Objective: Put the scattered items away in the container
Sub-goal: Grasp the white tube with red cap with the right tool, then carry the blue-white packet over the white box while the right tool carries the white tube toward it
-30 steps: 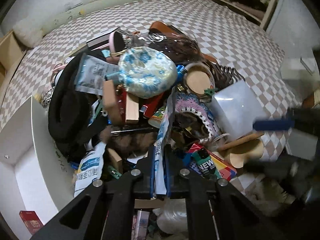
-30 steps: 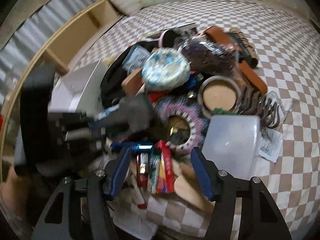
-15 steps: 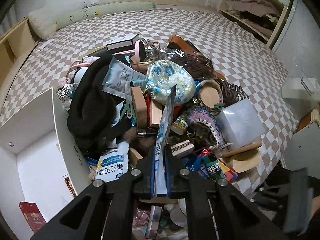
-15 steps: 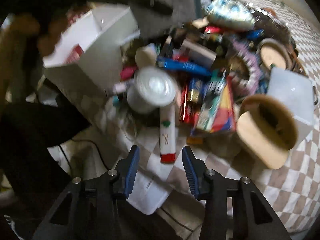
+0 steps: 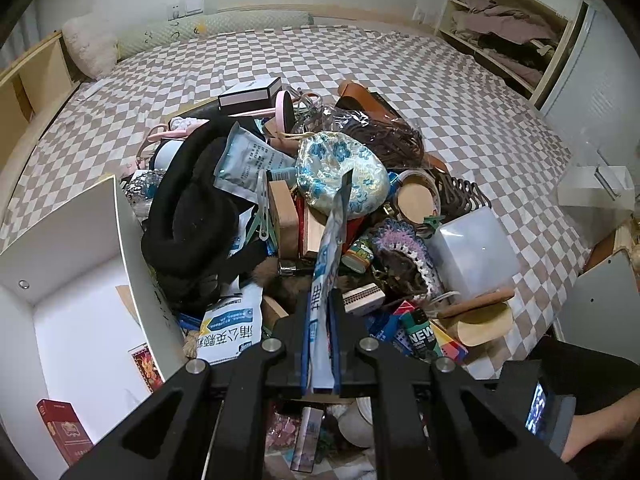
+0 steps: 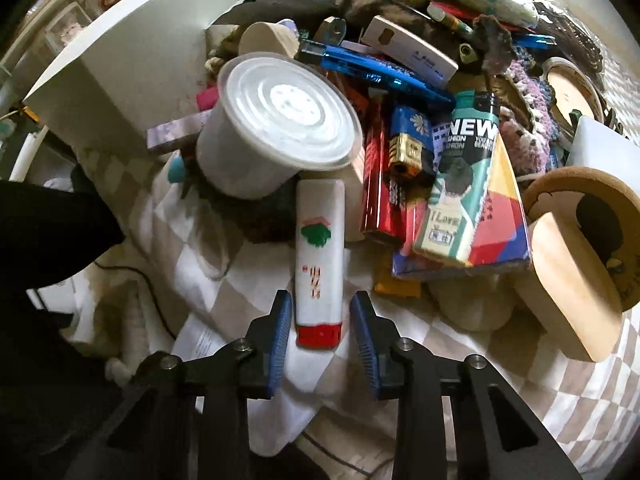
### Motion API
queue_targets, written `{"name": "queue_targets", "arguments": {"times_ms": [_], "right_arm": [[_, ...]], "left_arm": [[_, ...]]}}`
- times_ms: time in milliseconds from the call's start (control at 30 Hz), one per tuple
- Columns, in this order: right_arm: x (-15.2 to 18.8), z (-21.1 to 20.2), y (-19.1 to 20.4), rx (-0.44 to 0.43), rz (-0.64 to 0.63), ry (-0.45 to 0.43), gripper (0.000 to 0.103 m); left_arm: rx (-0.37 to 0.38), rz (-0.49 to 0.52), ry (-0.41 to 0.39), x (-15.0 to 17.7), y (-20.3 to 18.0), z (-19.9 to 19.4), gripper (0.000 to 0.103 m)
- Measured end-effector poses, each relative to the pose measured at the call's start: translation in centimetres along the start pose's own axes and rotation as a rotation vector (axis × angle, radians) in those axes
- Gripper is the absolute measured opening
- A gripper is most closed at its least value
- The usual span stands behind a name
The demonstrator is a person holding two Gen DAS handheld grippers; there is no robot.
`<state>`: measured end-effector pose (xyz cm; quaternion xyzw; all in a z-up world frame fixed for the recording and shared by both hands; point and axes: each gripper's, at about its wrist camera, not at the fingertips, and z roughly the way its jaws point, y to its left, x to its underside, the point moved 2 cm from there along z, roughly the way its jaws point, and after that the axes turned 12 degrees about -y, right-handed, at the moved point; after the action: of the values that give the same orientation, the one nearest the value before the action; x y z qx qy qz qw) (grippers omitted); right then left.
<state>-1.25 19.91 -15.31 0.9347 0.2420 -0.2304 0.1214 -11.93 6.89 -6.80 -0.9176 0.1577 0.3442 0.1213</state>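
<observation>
A heap of scattered items (image 5: 332,208) lies on a checkered bedspread next to a white open box (image 5: 80,264). My left gripper (image 5: 320,344) is shut on a thin blue-and-white packet (image 5: 330,240), held edge-on and raised above the heap. In the right wrist view my right gripper (image 6: 320,324) points down over a white tube (image 6: 320,248) with a red end and green print. The tube's red end sits between the closing jaws, and a small gap shows on each side. The white box (image 6: 100,64) is at the upper left there.
A lidded plastic tub (image 6: 280,128) stands just beyond the tube, with a "NEW" box (image 6: 468,184) and a wooden holder (image 6: 576,264) to its right. A red box (image 5: 66,432) lies inside the white box. A black garment (image 5: 192,216) and a floral pouch (image 5: 340,176) top the heap.
My right gripper has swung down from over the heap to the white tube, and its jaws have narrowed around it. My left gripper has drawn back and up a little with the packet.
</observation>
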Motion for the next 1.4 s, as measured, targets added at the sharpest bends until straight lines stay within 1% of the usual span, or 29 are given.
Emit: {"name": "queue_targets", "arguments": {"times_ms": [33, 67, 200, 533, 800, 933, 1000, 1100, 1267, 1400], "right_arm": [[-0.1, 0.0, 0.0, 0.002, 0.001, -0.004, 0.028], [-0.1, 0.0, -0.1, 0.003, 0.004, -0.006, 0.024], [-0.1, -0.3, -0.1, -0.012, 0.026, 0.006, 0.023], [0.4, -2.1, -1.9, -0.176, 0.247, 0.055, 0.023], [0.6, -4.5, -3.6, -0.268, 0.371, 0.046, 0.023], [-0.3, -5.9, -4.7, -0.276, 0.421, -0.006, 0.023], [-1.1, -6.8, -6.0, -0.265, 0.446, -0.039, 0.023], [-2.5, -8.3, -7.9, -0.238, 0.485, -0.095, 0.023], [-4.8, -11.0, -11.0, -0.167, 0.533, -0.207, 0.023], [-6.2, -12.4, -13.3, -0.134, 0.569, -0.267, 0.023]], "left_arm": [[0.000, -0.001, -0.001, 0.0, 0.0, -0.1, 0.009], [0.001, -0.002, -0.002, 0.0, 0.1, -0.1, 0.009], [-0.001, -0.010, -0.005, 0.0, 0.2, -0.3, 0.009], [0.004, -0.033, -0.013, -0.2, 0.5, -0.6, 0.009], [0.012, -0.039, -0.018, -0.3, 0.4, -0.6, 0.009], [0.014, -0.049, -0.025, -0.5, 0.3, -0.7, 0.009], [0.017, -0.052, -0.031, -0.6, 0.3, -0.9, 0.009], [0.024, -0.057, -0.042, -0.8, 0.3, -1.2, 0.009], [0.019, -0.060, -0.066, -1.2, 0.5, -2.0, 0.009], [0.003, -0.064, -0.090, -1.4, 1.2, -2.9, 0.009]]}}
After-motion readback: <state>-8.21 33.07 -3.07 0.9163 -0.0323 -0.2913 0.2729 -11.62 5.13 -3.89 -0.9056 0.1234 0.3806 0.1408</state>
